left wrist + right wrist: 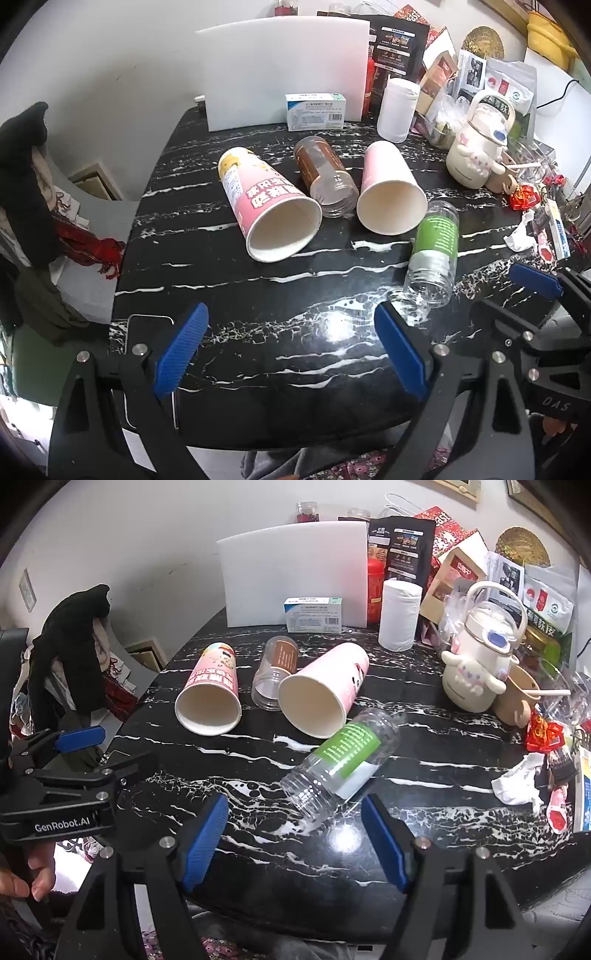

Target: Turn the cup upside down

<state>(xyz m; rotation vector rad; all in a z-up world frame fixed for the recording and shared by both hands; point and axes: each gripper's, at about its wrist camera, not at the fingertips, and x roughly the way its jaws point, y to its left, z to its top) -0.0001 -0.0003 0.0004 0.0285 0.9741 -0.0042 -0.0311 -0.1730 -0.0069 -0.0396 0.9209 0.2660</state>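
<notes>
Two pink paper cups lie on their sides on the black marble table (295, 369), mouths toward me: the left cup (269, 206) (210, 698) and the right cup (388, 188) (321, 690). A brown-label clear jar (325, 177) (275, 672) lies between them. A green-label clear jar (434, 251) (340, 760) lies nearer. My left gripper (291, 354) is open and empty above the table's front edge. My right gripper (293, 840) is open and empty, just in front of the green-label jar's mouth; it also shows in the left wrist view (535, 280).
A white board (284, 70), a small blue-white box (316, 110) and a white cylinder (397, 109) stand at the back. A cream kettle with a plush figure (476, 147), packets and wrappers crowd the right side. Clothes hang at the left (26, 177).
</notes>
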